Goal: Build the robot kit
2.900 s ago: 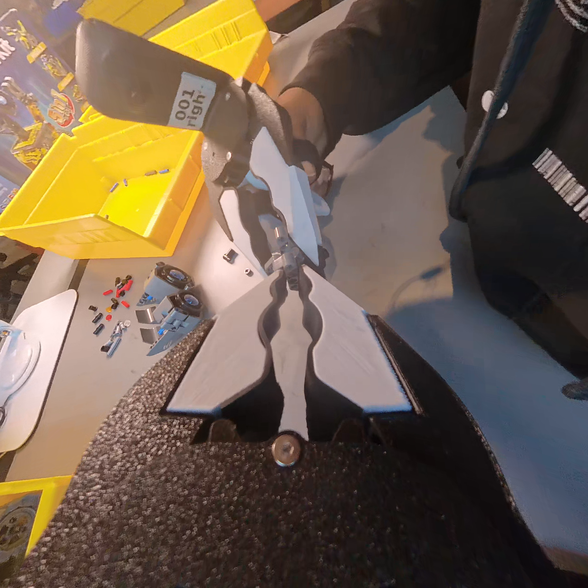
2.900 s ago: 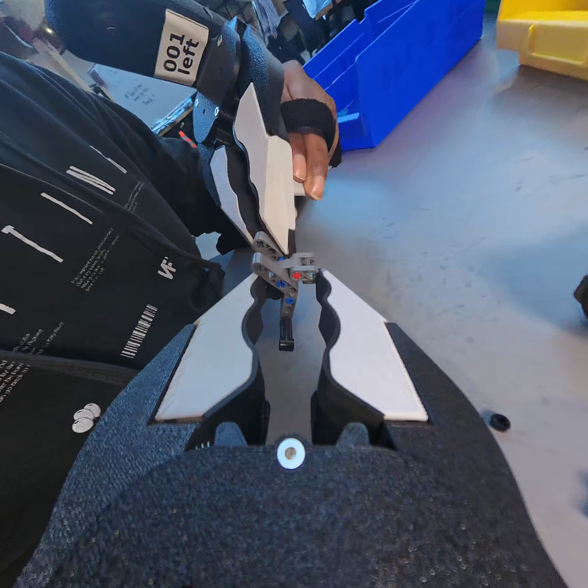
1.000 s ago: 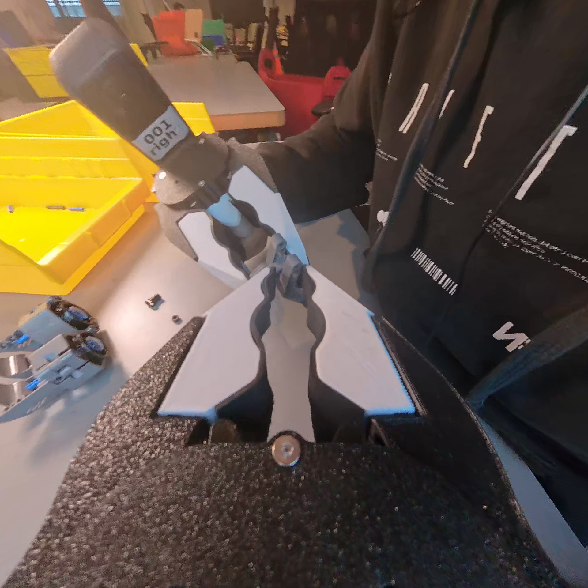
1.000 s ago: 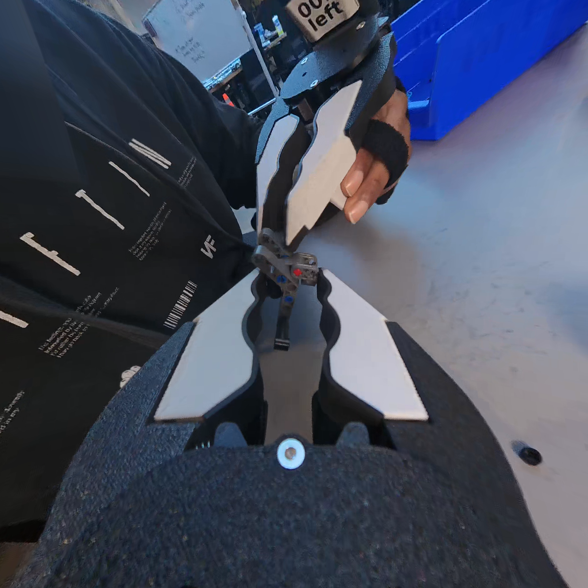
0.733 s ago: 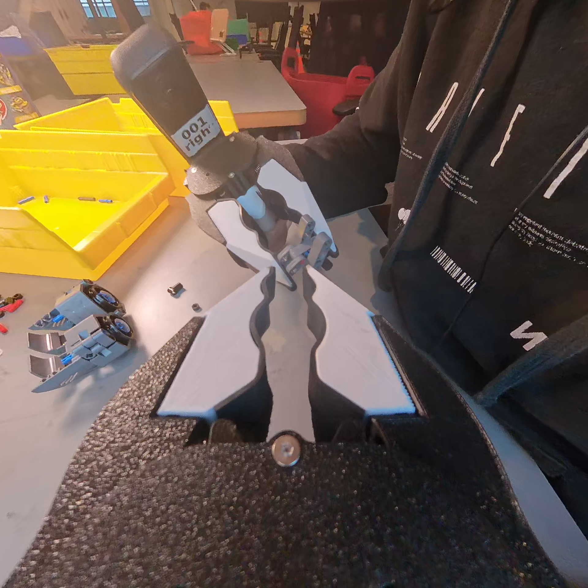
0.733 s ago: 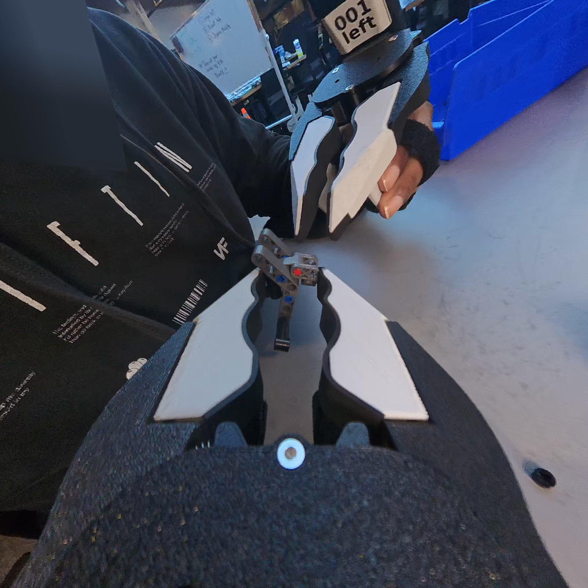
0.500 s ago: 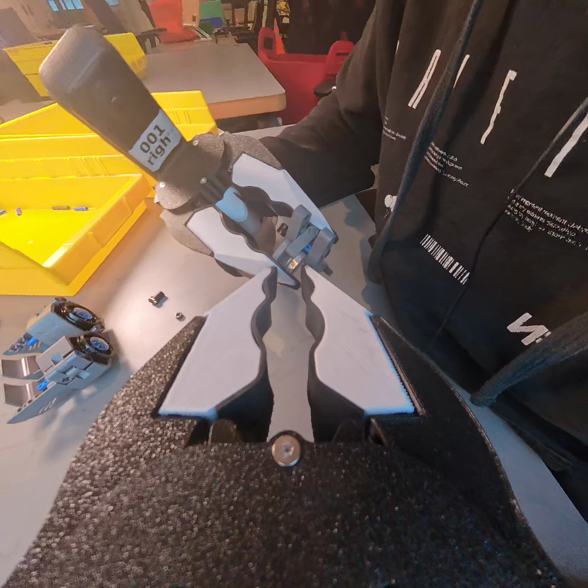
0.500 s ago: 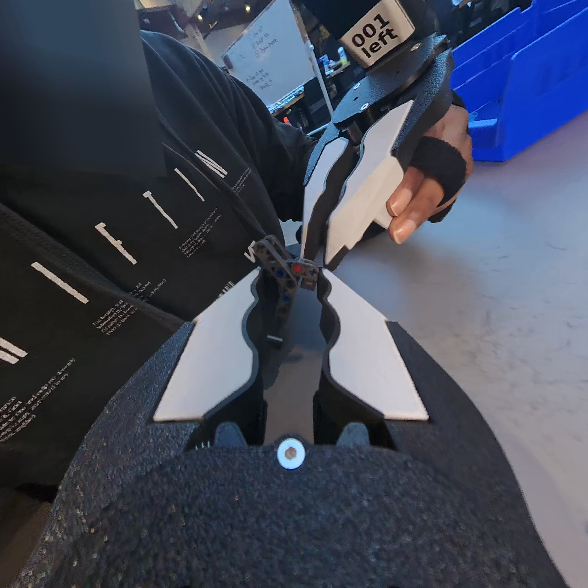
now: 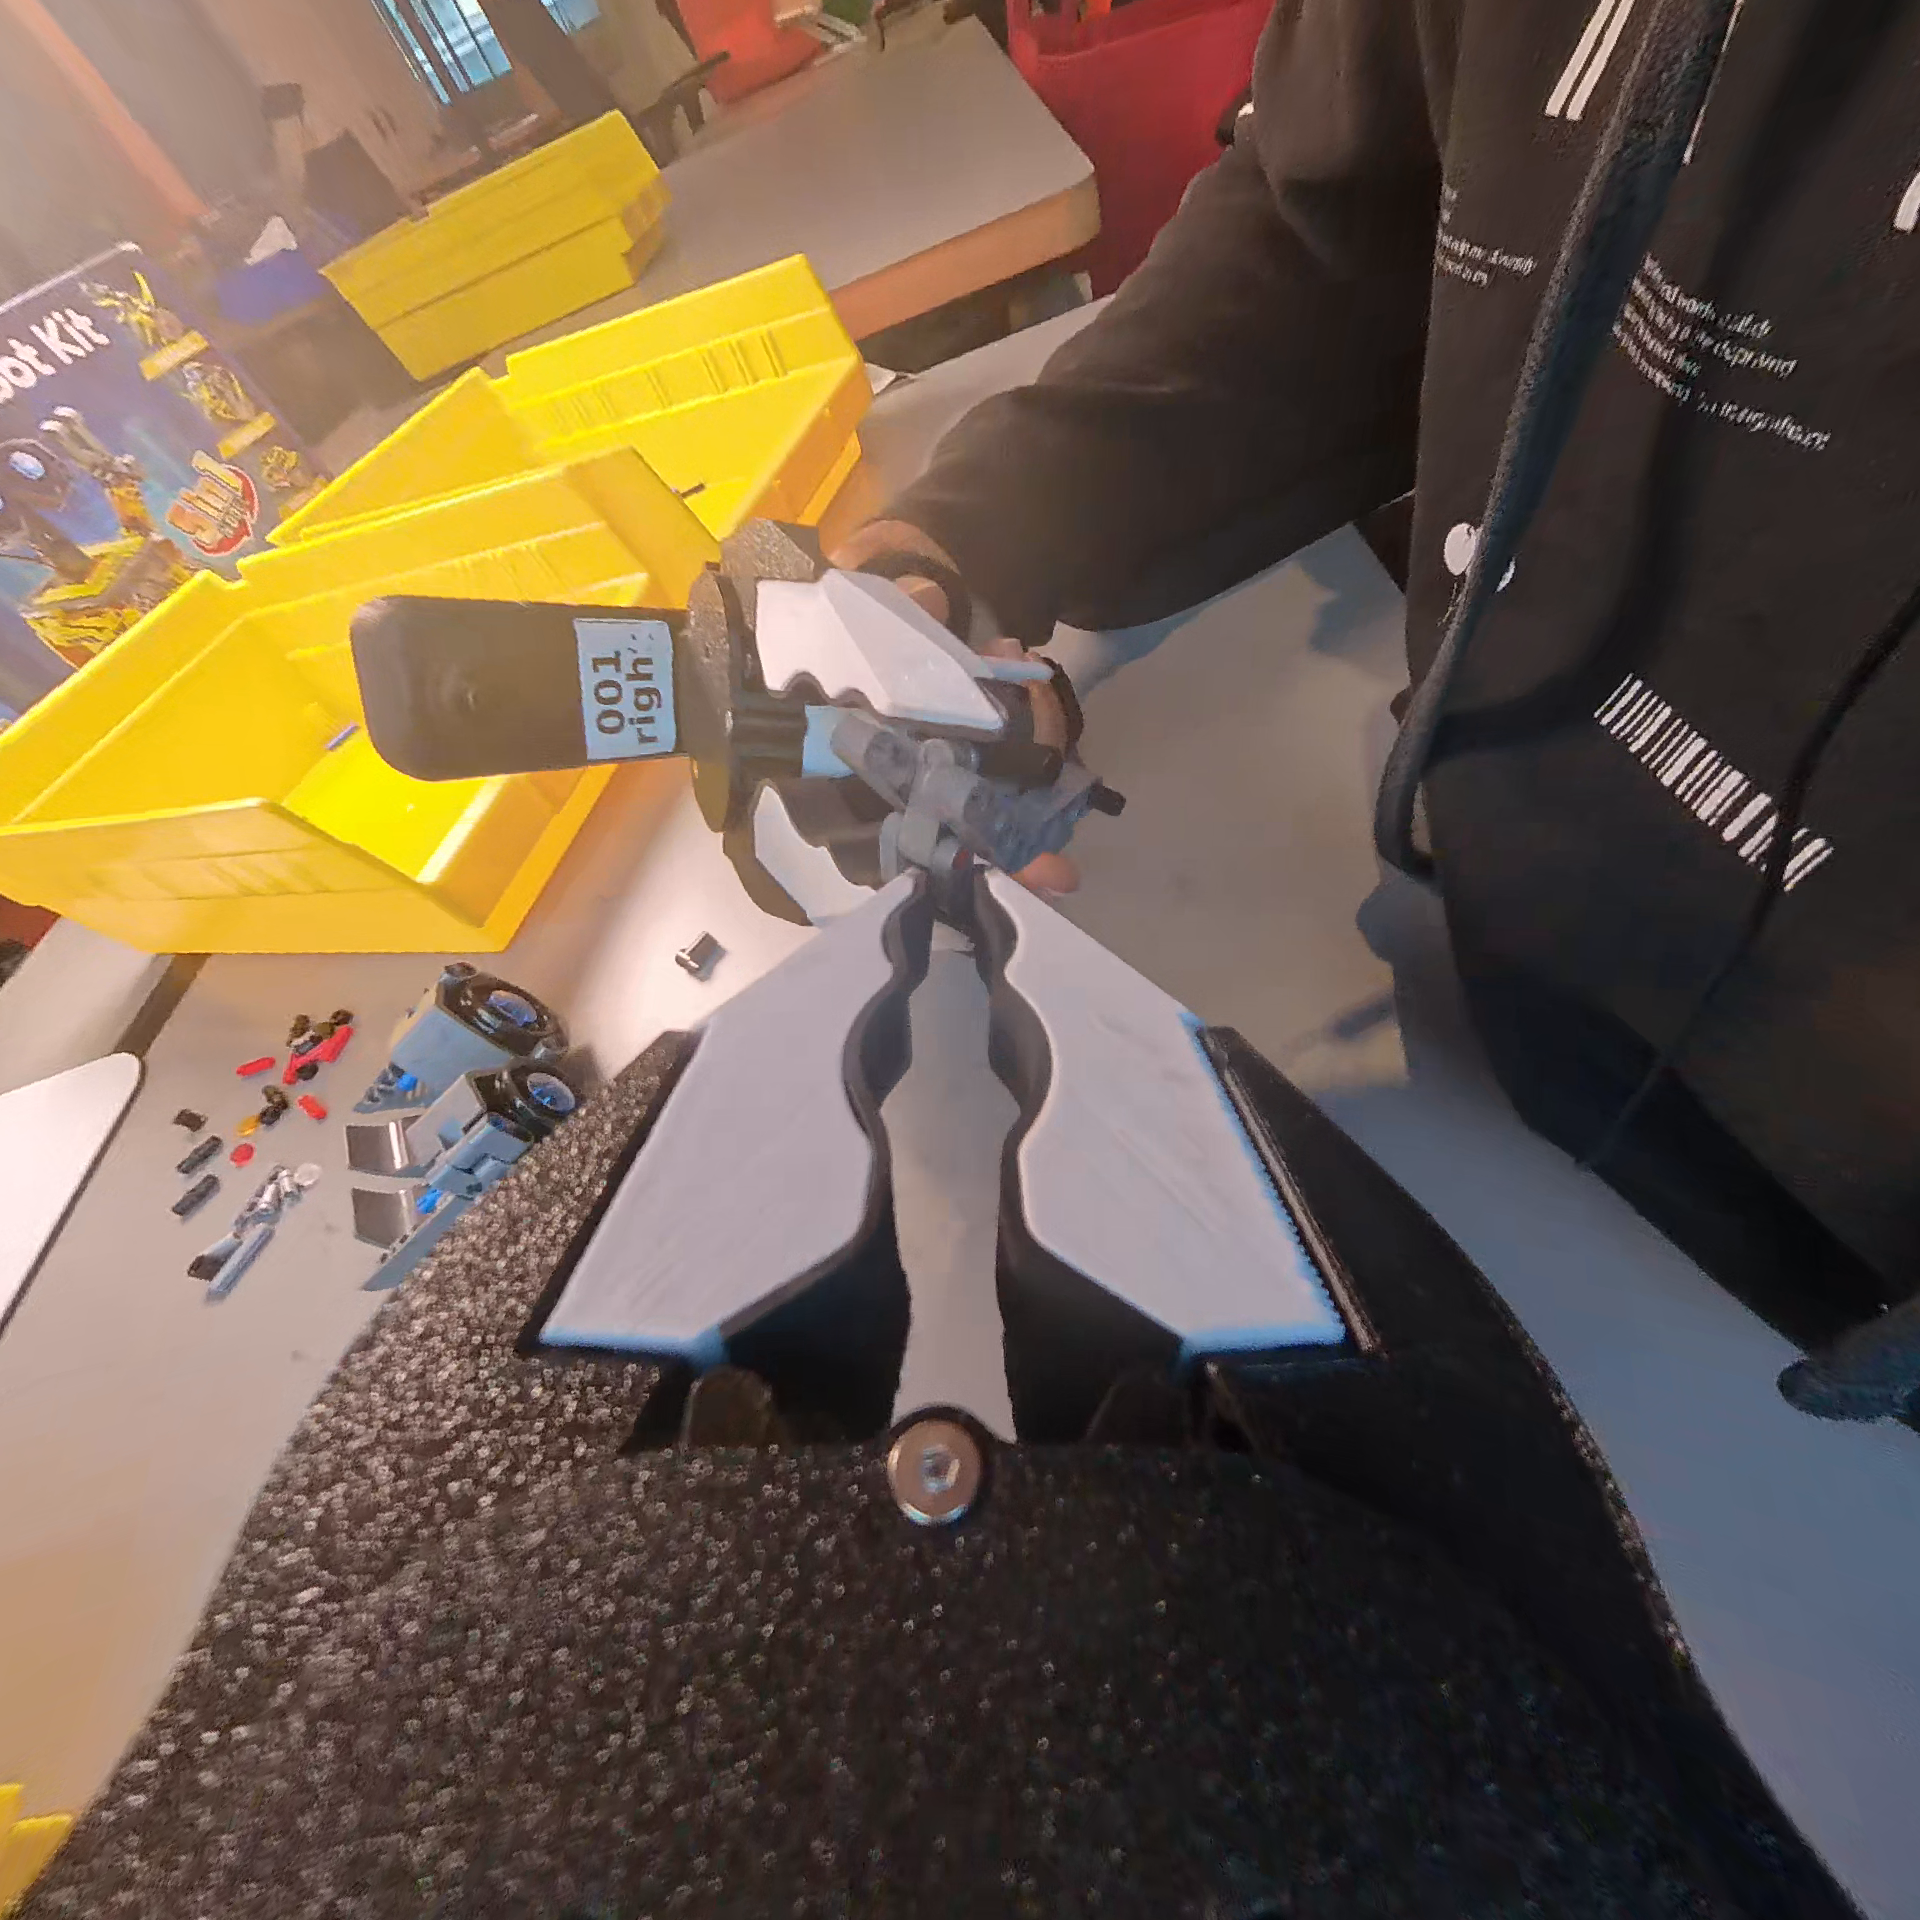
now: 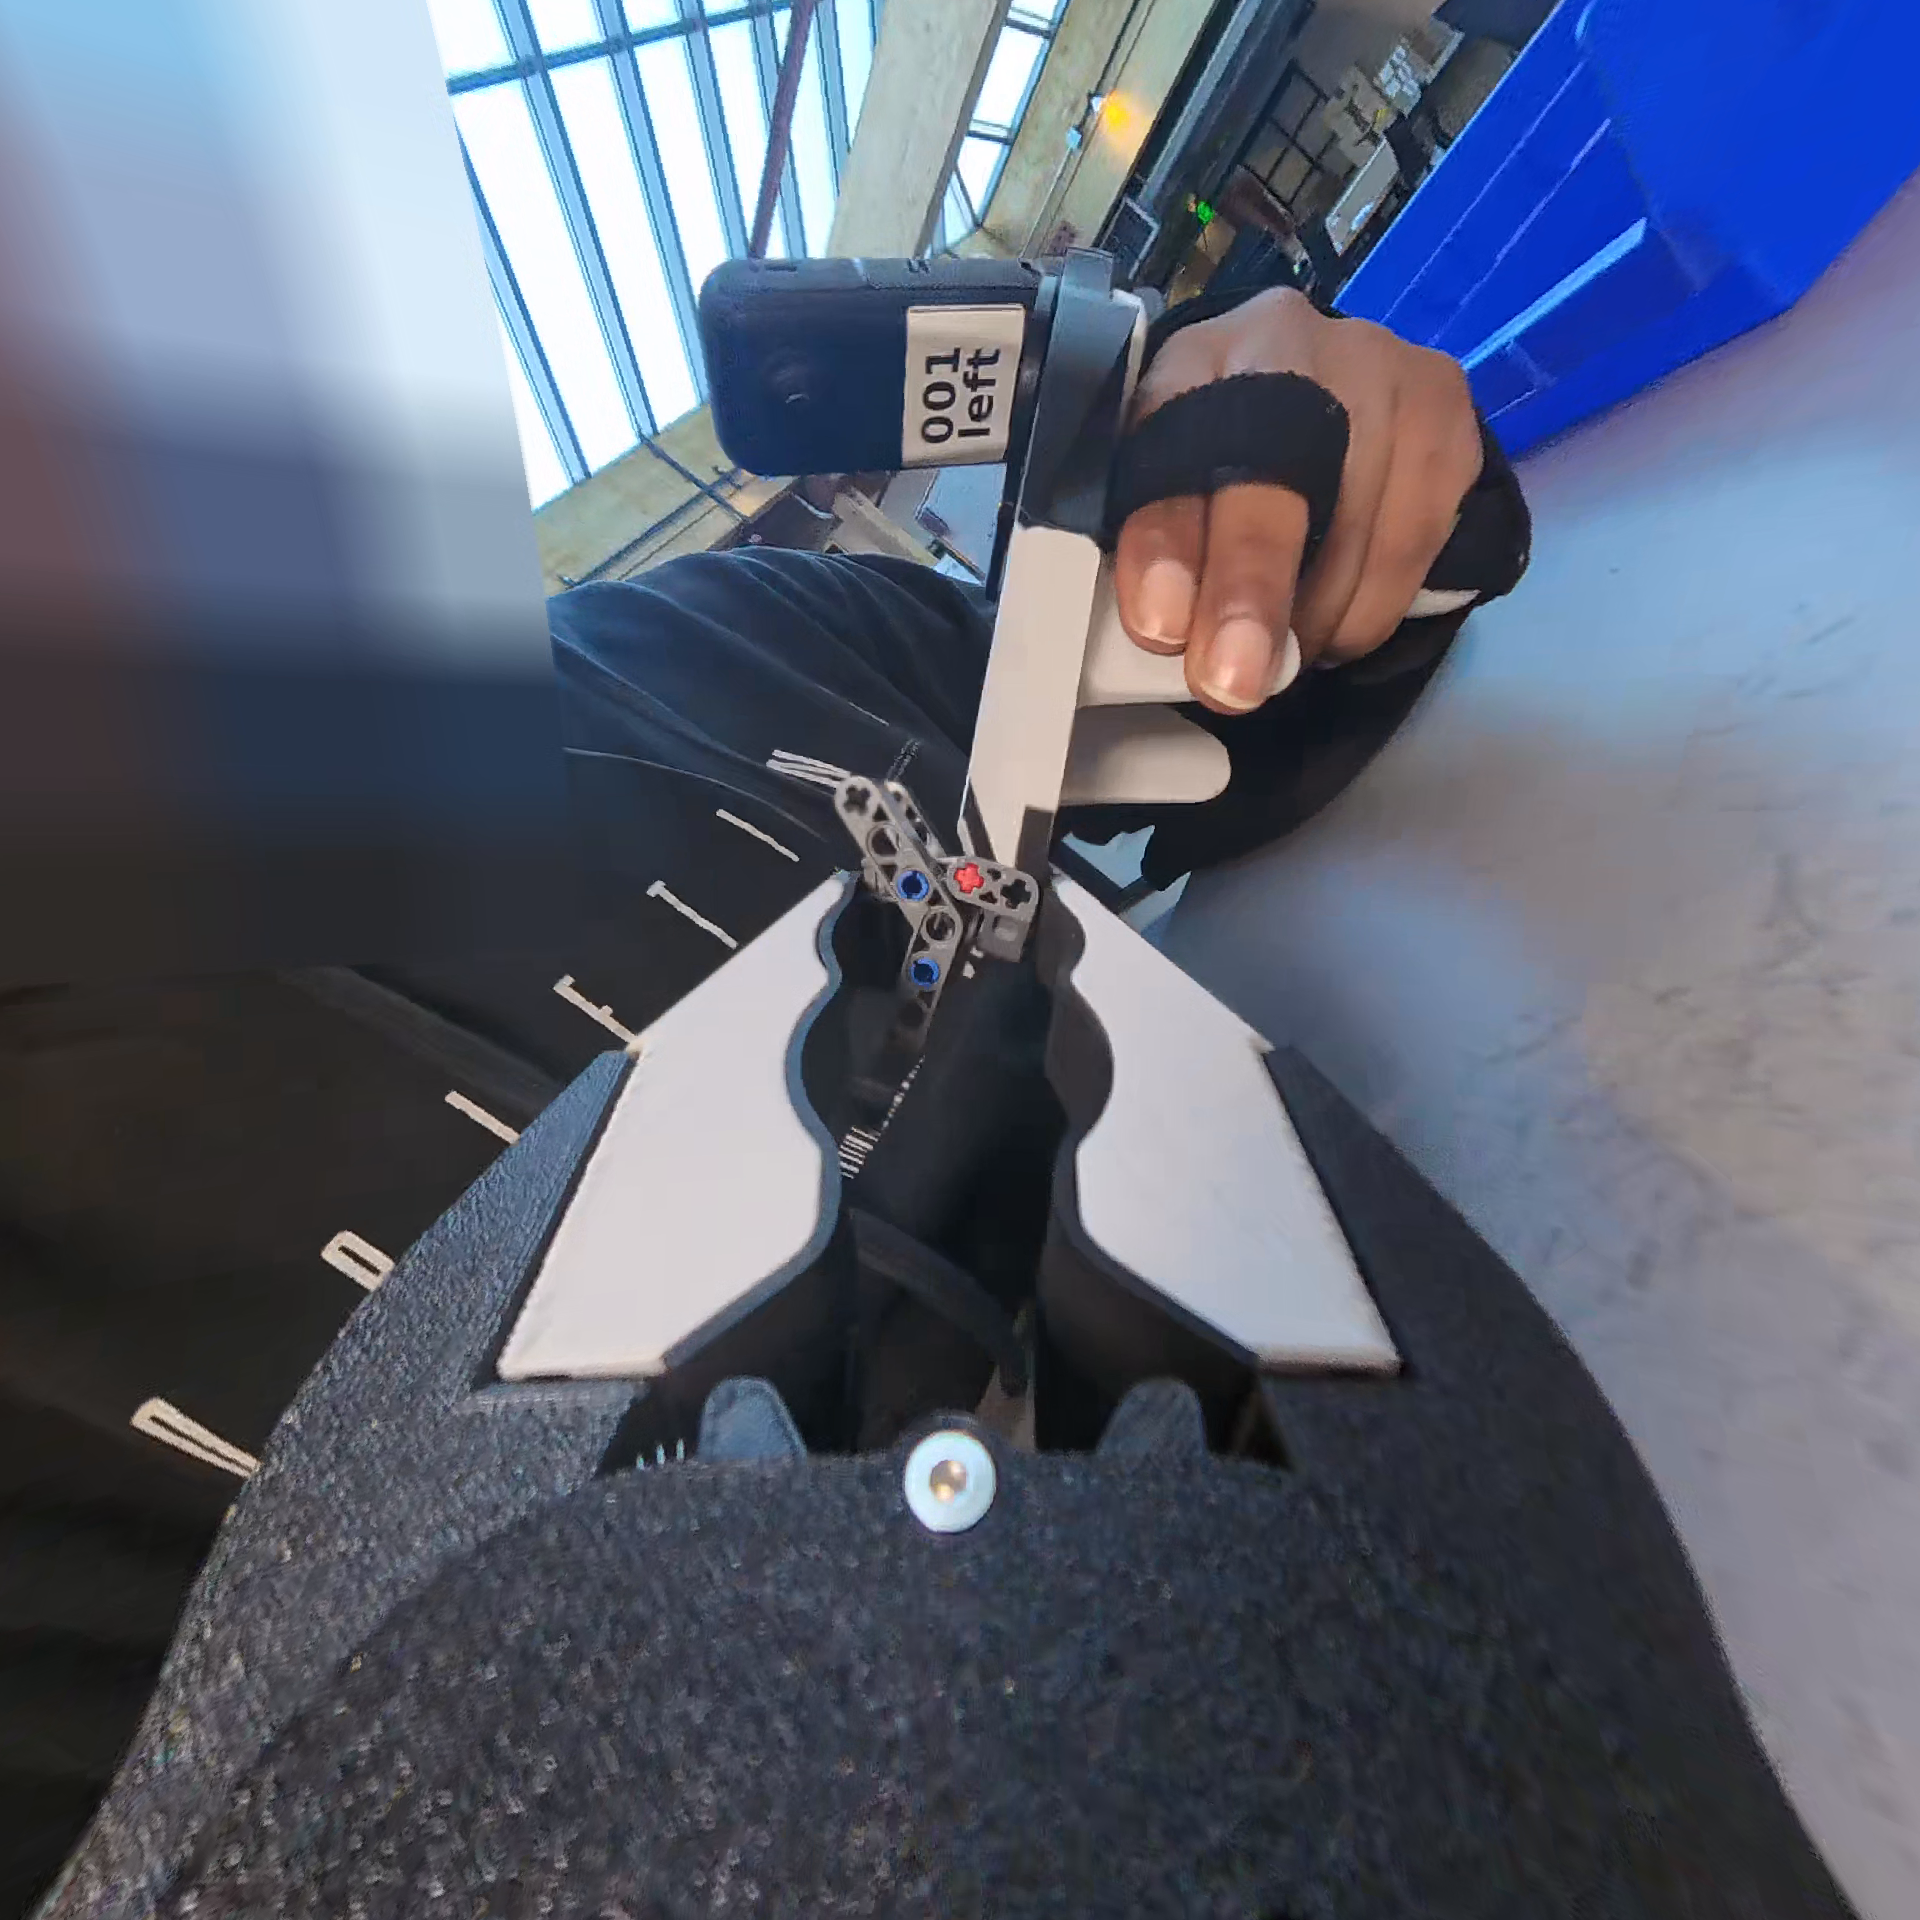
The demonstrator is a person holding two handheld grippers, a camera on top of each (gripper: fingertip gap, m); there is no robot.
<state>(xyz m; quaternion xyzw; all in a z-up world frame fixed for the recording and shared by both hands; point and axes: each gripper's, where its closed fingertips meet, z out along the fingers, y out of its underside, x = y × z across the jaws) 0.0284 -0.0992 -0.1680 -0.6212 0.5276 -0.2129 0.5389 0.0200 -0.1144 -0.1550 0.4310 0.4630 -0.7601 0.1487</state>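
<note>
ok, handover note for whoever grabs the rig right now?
Right gripper: jaws shut on the grey brick assembly, held above the table.
Left gripper: jaws close around the assembly's short end; firm grip unclear.
On the table by the yellow bin: two grey wheeled builds and loose small pieces, untouched.

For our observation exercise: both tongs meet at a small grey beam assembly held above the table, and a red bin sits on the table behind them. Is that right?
Not quite: the bin behind them is yellow, as the left wrist view shows. The rest holds: the left tongs and right tongs both meet at the grey beam assembly.
</note>
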